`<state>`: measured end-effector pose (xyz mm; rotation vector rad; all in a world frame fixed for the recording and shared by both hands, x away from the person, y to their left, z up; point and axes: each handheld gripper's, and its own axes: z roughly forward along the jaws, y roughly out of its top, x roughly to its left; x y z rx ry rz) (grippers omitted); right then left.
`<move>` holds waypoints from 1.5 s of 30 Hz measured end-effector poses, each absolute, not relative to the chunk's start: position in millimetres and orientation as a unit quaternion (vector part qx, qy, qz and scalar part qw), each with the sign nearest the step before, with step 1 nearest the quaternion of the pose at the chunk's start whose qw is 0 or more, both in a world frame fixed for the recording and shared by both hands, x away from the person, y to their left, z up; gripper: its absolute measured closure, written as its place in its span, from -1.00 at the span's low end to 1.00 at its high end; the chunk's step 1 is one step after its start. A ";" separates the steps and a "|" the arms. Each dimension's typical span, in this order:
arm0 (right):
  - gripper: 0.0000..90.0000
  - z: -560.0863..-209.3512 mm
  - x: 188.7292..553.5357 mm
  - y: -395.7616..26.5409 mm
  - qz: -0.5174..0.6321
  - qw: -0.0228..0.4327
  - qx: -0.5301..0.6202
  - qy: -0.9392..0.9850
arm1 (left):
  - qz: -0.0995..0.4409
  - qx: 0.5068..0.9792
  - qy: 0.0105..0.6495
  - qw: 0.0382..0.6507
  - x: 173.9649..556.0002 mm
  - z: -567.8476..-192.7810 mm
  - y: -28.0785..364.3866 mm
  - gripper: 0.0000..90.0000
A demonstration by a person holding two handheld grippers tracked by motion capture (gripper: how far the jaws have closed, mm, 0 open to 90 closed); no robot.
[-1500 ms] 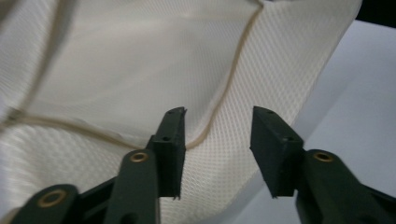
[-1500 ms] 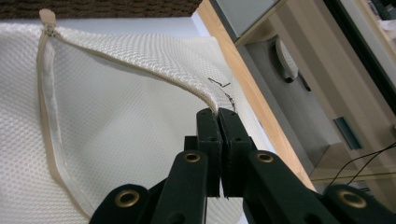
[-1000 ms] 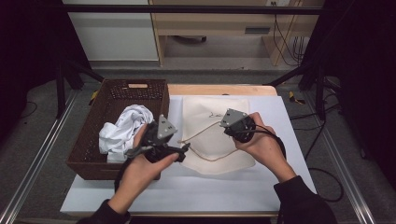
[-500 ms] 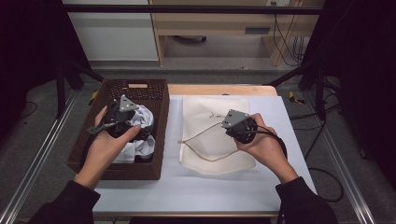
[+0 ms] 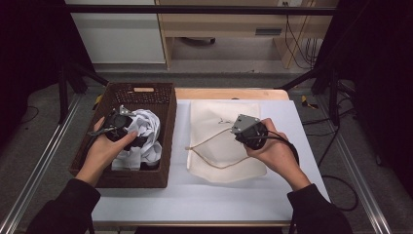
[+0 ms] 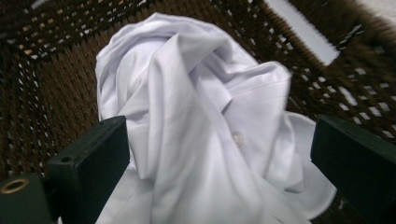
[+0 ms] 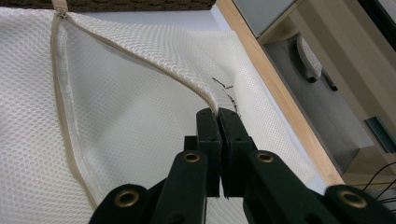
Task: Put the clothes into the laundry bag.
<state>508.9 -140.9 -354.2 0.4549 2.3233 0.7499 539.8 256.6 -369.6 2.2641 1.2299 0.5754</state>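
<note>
Shirt point(image 6: 201, 140), white and crumpled, is lying in the brown wicker basket point(image 5: 160, 161) at about nine o'clock on the table, not yet in my grasp. I am bringing my left gripper point(image 5: 122, 127) over it with the jaws spread wide, having just been opening, cloth showing between them but no pad pressing it. At three o'clock my right gripper point(image 7: 217, 122) is pinching the zipper edge of the cream mesh laundry bag point(image 5: 221, 146), jaws together on it, lifting the mouth open. So I am judging the bag readied and held; grasping the shirt, carrying it across and feeding it into the opening is all remaining.
</note>
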 end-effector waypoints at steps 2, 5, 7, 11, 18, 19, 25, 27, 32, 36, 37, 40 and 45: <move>0.96 -354.7 509.4 -140.6 0.285 0.322 0.174 0.886 | 0.188 0.827 0.464 0.254 546.2 -381.7 260.7 -0.95; 0.96 -355.1 509.7 -140.0 0.284 0.320 0.174 0.887 | 0.184 0.832 0.459 0.252 550.5 -391.4 264.2 -0.96; 0.96 -355.5 510.4 -140.0 0.283 0.320 0.173 0.888 | 0.183 0.834 0.457 0.249 553.1 -397.5 266.1 -0.97; 0.96 -356.6 511.4 -138.8 0.282 0.318 0.176 0.888 | 0.182 0.841 0.458 0.226 560.5 -411.8 269.2 -1.00; 0.96 -357.1 511.4 -136.1 0.281 0.318 0.173 0.889 | 0.171 0.843 0.453 0.235 568.5 -421.3 265.1 -1.00; 0.96 -356.9 512.3 -136.3 0.282 0.318 0.171 0.889 | 0.168 0.846 0.448 0.235 570.0 -423.4 262.7 -1.00; 0.96 -357.0 512.3 -135.6 0.280 0.318 0.172 0.889 | 0.158 0.847 0.444 0.247 573.9 -426.7 262.1 -1.00; 0.96 -357.1 512.1 -135.2 0.280 0.317 0.173 0.889 | 0.159 0.845 0.445 0.249 574.6 -428.0 262.0 -1.00; 0.96 -357.2 511.5 -132.8 0.279 0.317 0.172 0.890 | 0.176 0.852 0.435 0.232 577.7 -433.2 261.3 -1.00; 0.96 -357.1 511.5 -133.0 0.279 0.317 0.174 0.890 | 0.172 0.853 0.438 0.225 579.4 -436.5 261.9 -1.00; 0.96 -356.9 511.4 -133.2 0.279 0.317 0.174 0.889 | 0.172 0.854 0.437 0.222 579.8 -437.1 261.7 -1.00; 0.96 -356.4 511.1 -133.3 0.280 0.318 0.171 0.889 | 0.168 0.856 0.439 0.216 580.5 -438.0 261.2 -0.98; 0.96 -356.3 510.9 -132.7 0.281 0.318 0.172 0.889 | 0.166 0.858 0.437 0.214 580.4 -436.9 261.4 -0.78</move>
